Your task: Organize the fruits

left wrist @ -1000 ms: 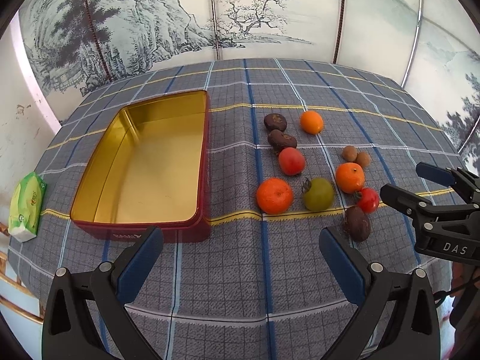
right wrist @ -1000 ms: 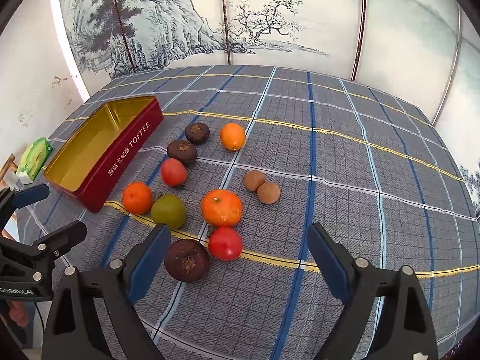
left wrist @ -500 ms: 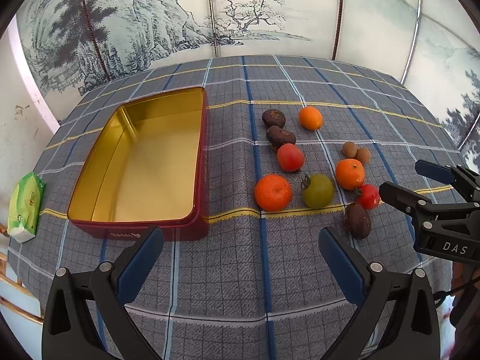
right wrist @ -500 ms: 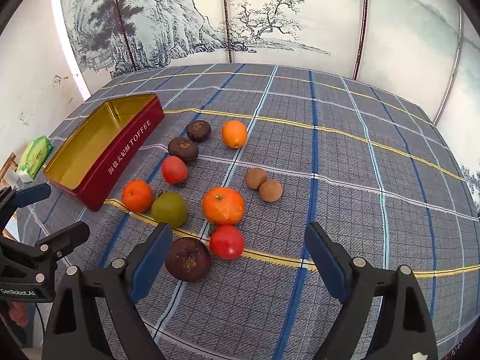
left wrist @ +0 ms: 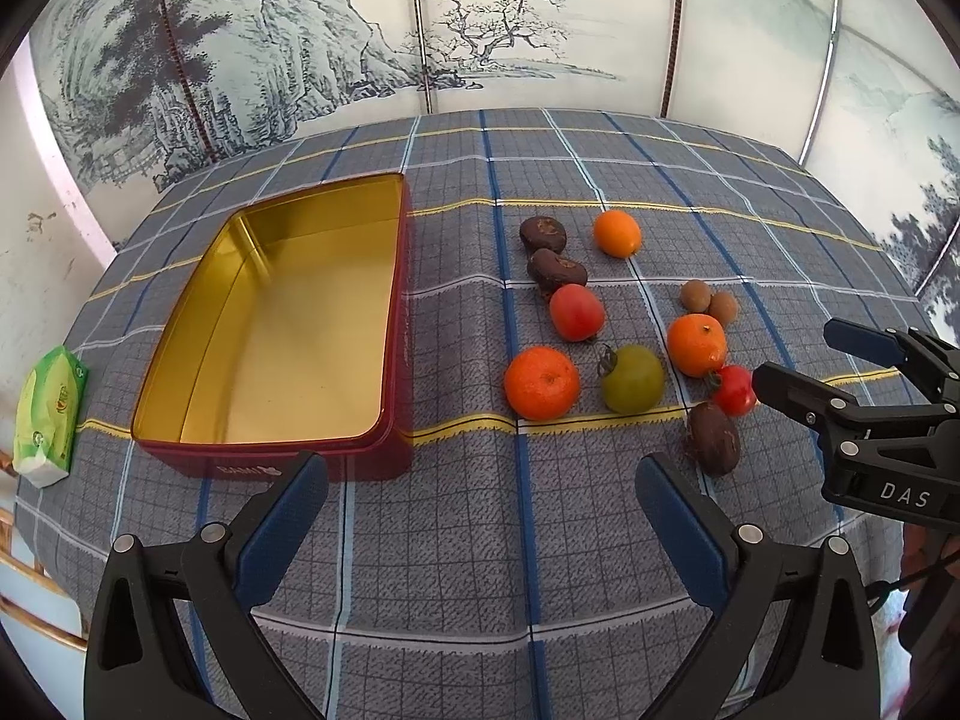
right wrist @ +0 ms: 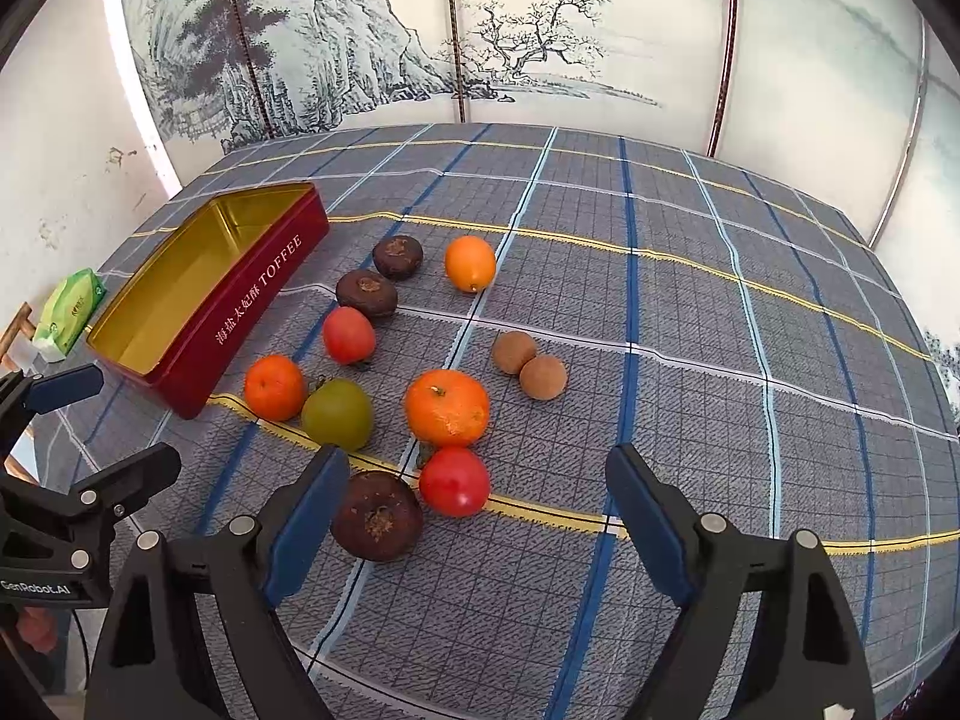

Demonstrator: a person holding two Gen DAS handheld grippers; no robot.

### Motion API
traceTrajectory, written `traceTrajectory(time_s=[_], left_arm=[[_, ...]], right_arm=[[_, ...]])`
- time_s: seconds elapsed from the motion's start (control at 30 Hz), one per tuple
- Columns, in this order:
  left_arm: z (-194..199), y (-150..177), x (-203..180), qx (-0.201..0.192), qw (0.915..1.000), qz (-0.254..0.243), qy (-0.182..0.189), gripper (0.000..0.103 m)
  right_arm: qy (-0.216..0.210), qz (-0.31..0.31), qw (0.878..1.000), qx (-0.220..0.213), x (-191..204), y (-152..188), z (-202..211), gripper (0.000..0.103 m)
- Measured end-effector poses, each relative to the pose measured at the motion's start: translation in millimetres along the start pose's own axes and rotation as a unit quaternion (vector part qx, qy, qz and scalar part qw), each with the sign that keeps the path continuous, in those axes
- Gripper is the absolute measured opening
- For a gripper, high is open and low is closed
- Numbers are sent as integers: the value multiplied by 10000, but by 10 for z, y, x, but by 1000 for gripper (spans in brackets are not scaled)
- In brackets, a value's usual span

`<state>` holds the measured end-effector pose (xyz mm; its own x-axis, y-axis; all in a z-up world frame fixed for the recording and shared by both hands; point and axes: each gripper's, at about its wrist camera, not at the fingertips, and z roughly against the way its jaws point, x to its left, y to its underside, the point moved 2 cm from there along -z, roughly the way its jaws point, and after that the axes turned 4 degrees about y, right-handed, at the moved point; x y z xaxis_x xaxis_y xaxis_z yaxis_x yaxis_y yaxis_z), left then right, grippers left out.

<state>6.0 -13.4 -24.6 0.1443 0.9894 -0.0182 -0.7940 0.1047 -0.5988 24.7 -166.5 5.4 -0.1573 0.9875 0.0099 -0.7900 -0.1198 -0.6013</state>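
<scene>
Several fruits lie loose on the plaid tablecloth: oranges (left wrist: 541, 383) (right wrist: 447, 407), a green tomato (left wrist: 632, 378) (right wrist: 336, 413), red tomatoes (left wrist: 576, 312) (right wrist: 453, 480), dark brown fruits (left wrist: 712, 438) (right wrist: 377, 516) and two small brown ones (right wrist: 530, 362). An empty red tin with a gold inside (left wrist: 282, 324) (right wrist: 204, 294) stands to their left. My left gripper (left wrist: 480, 516) is open and empty, above the cloth in front of the tin and fruits. My right gripper (right wrist: 477, 510) is open and empty, just short of the nearest red tomato and dark fruit.
A green tissue pack (left wrist: 48, 414) (right wrist: 72, 312) lies at the table's left edge. A painted folding screen (left wrist: 480, 30) stands behind the table. Each gripper shows in the other's view, the right one (left wrist: 798, 366) beside the small red tomato.
Both grippers have crept forward a little toward the fruits; the right one is now closer to the dark fruit and red tomato. Both stay open. No fruit has moved.
</scene>
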Motion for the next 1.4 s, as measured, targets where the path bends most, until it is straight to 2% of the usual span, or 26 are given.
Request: traceTrajectory(time_s=[0.77,0.9,1.17,1.3,1.4], left_arm=[[5,-11,-35,23,10000,-71,14,98],[9,-16,-41,21,10000,-76,8,97],[2,-46,-44,50,9998,-143,89,91],[-19,-50,-56,77,9997,-183,146,89],[-41,-65,-73,95,9995,-225,197,87]], right_arm=[[-9,160,9999,42,50,60,-47,80],[-29,231,9997,105,26,86,-64,72],[-40,211,9994,258,-48,145,-176,67],[-156,215,9990,348,-33,167,-260,53],[-200,225,9987,415,-25,179,-330,52]])
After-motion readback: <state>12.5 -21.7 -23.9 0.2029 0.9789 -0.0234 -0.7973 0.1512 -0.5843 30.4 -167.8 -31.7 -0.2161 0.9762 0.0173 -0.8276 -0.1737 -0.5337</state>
